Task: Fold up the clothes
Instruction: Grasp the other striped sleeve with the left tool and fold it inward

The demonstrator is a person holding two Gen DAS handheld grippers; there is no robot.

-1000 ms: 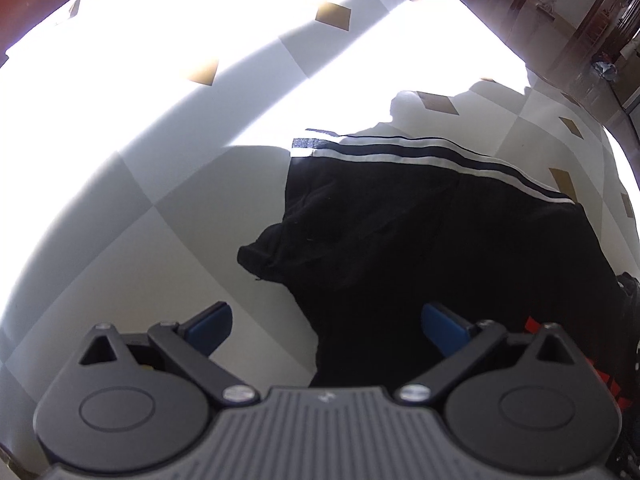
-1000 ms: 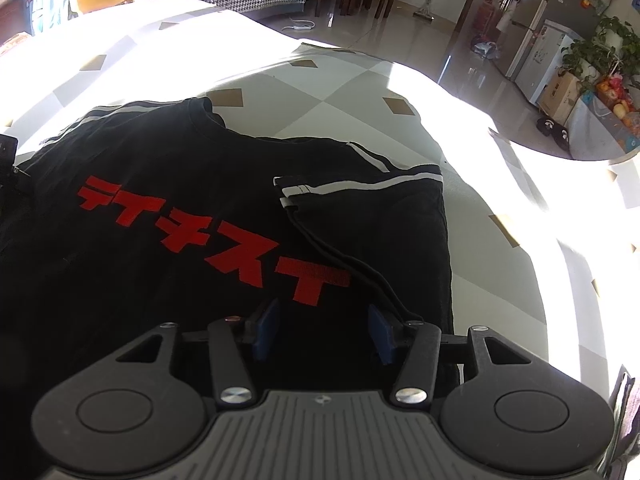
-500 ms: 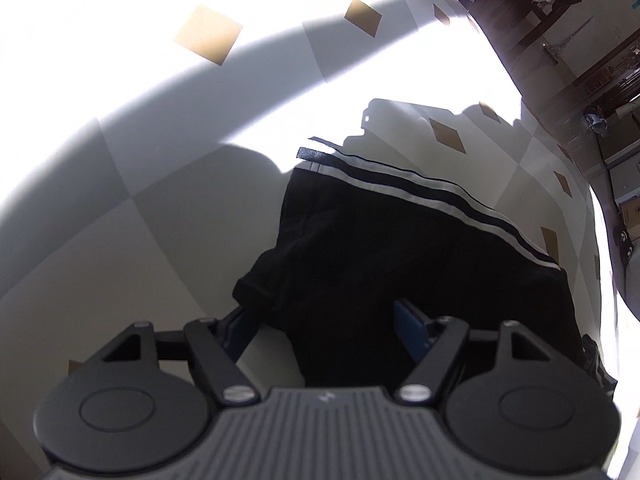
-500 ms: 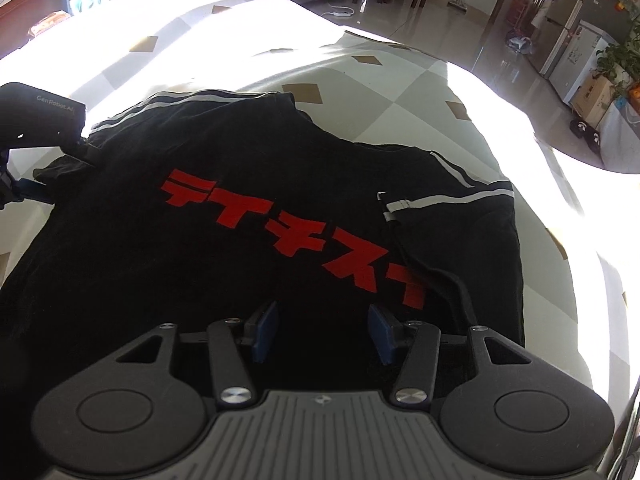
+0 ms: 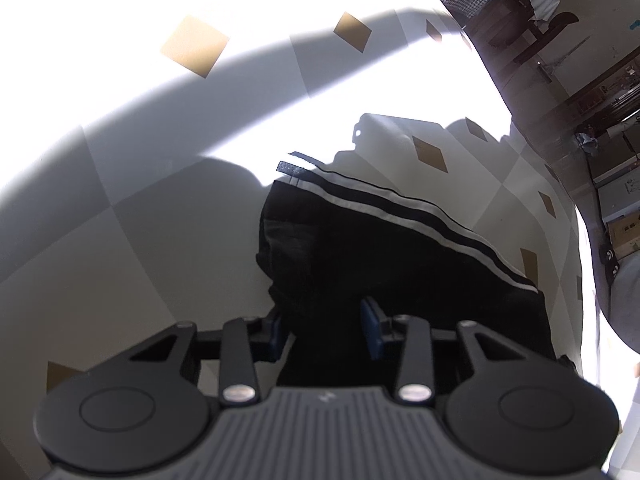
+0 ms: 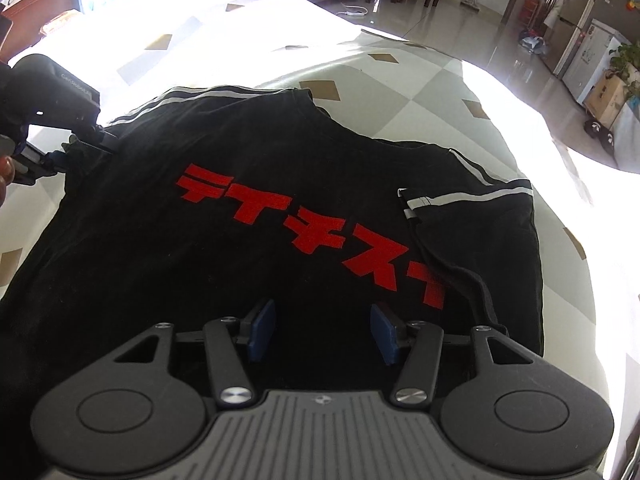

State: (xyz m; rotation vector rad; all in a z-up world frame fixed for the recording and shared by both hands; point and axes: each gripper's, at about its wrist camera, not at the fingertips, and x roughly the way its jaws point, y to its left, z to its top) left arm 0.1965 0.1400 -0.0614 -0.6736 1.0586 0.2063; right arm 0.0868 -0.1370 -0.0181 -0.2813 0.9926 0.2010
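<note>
Black T-shirt [image 6: 280,208] with red lettering spread flat on cream checked bench [image 5: 120,240], striped sleeve [image 6: 472,216] folded inward at right. Left gripper [image 5: 326,330] at opposite sleeve edge, jaws closing, cloth between pads. Right gripper [image 6: 322,334] over lower hem area, jaws half spread, opening; grip on fabric unclear.

1. One black T-shirt [image 6: 248,248], spread flat ahead of the right gripper [image 6: 322,330].
2. Two grippers: the right one, and the left gripper [image 5: 325,330], whose jaws are closing with the shirt's sleeve edge between them.
3. Four blue pads [image 6: 262,330], two on each gripper.
4. Five red printed characters [image 6: 308,230] across the shirt's chest, just beyond the right gripper's fingertips.
5. Two white stripes [image 5: 404,210] along the sleeve, beyond the left gripper.
6. One tablecloth [image 5: 132,240] with tan diamonds under the shirt.
</note>
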